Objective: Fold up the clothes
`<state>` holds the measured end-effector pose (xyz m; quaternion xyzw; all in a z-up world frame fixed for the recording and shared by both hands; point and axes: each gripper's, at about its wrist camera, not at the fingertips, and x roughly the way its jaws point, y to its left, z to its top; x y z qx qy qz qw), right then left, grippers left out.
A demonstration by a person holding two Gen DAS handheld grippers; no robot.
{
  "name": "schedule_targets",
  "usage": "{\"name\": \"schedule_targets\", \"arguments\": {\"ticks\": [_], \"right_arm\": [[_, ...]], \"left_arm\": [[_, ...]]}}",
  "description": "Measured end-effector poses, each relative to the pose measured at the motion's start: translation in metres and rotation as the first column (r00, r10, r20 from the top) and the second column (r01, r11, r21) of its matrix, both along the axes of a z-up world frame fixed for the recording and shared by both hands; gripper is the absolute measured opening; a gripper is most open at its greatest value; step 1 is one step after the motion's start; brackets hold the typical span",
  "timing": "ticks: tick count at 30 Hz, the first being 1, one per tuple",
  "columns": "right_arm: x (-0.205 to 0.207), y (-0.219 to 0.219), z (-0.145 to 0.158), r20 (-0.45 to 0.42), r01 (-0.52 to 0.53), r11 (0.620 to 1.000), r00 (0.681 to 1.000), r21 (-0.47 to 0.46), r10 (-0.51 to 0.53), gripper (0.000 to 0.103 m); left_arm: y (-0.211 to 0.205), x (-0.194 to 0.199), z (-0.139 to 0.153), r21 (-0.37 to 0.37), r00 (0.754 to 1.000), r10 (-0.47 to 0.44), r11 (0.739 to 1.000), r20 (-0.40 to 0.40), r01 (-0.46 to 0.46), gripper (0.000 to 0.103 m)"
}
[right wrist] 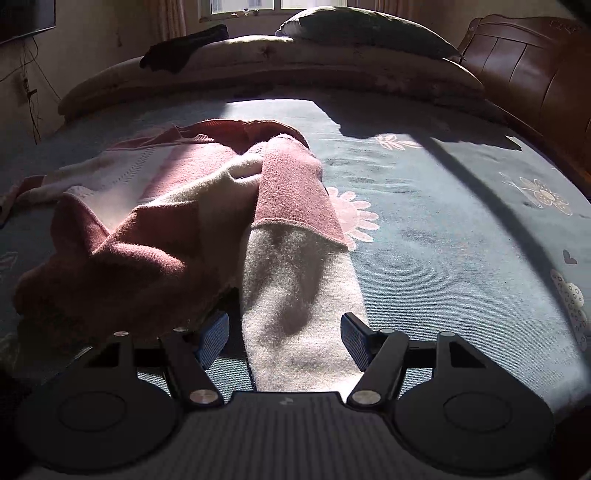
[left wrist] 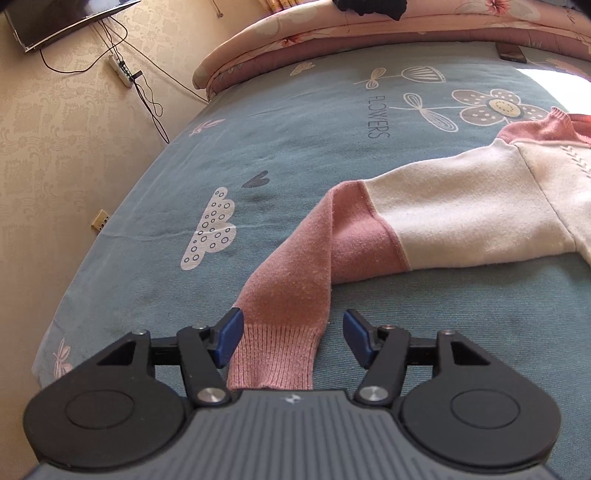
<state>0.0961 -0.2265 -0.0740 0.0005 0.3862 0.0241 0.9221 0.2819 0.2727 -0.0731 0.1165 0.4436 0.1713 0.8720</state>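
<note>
Your left gripper (left wrist: 292, 341) stands spread, the sweater's pink ribbed cuff (left wrist: 275, 360) lying loose between its blue pads. Your right gripper (right wrist: 284, 341) also gapes, straddling the cream sleeve (right wrist: 301, 306) on the blue bedsheet (right wrist: 443, 229).

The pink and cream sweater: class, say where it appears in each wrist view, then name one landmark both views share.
Left wrist view: the sweater lies at right, one pink sleeve running down to its ribbed cuff at bottom centre.
Right wrist view: the sweater is heaped left of centre, a cream sleeve reaching the bottom.
Shared landmark: the black garment on the rolled quilt.
</note>
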Motion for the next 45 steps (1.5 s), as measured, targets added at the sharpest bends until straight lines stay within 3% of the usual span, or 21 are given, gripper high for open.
{"name": "schedule_targets", "arguments": {"ticks": [4,7,10,14,18,20,24,29,38,41,45], "right_arm": [[-0.008,-0.011,0.000,0.006,0.011,1.000,1.000,0.029,-0.011,0.072],[-0.010,-0.020,0.001,0.012,0.026,0.999,1.000,0.043,-0.026,0.072],[-0.010,-0.029,0.001,0.017,0.042,0.998,0.999,0.048,-0.043,0.072],[-0.012,-0.040,0.000,0.018,0.061,0.996,0.998,0.071,-0.063,0.071],[-0.016,-0.047,-0.002,0.014,0.073,0.994,0.997,0.086,-0.074,0.070],[-0.017,-0.049,-0.003,0.012,0.065,0.994,0.998,0.090,-0.066,0.065],[-0.015,-0.056,-0.009,0.001,0.064,0.991,0.998,0.120,-0.065,0.059],[-0.003,-0.062,-0.021,-0.021,0.051,0.990,0.999,0.134,-0.048,0.054],[0.031,-0.078,-0.051,-0.071,0.082,0.987,0.995,0.140,-0.072,0.055],[0.032,-0.072,-0.053,-0.052,0.061,0.992,0.997,0.110,-0.056,0.055],[0.029,-0.058,-0.054,-0.040,-0.006,0.998,0.999,0.069,0.008,0.052]], "left_arm": [[-0.041,-0.032,0.012,-0.020,0.992,-0.129,0.991,0.011,0.129,0.066],[-0.082,-0.057,0.026,-0.053,0.965,-0.260,0.964,0.045,0.262,0.071],[-0.130,-0.079,0.037,-0.096,0.914,-0.396,0.910,0.082,0.403,0.071],[-0.190,-0.101,0.045,-0.133,0.828,-0.548,0.818,0.117,0.560,0.071],[-0.234,-0.112,0.043,-0.163,0.763,-0.631,0.746,0.137,0.646,0.071],[-0.253,-0.117,0.040,-0.183,0.745,-0.653,0.722,0.135,0.667,0.071],[-0.272,-0.123,0.033,-0.245,0.757,-0.638,0.718,0.143,0.652,0.071],[-0.279,-0.133,0.024,-0.336,0.805,-0.572,0.735,0.158,0.589,0.076],[-0.289,-0.144,0.011,-0.334,0.843,-0.516,0.776,0.153,0.535,0.077],[-0.290,-0.144,0.007,-0.326,0.853,-0.501,0.790,0.146,0.520,0.077],[-0.292,-0.144,0.004,-0.334,0.856,-0.496,0.790,0.146,0.514,0.077]]}}
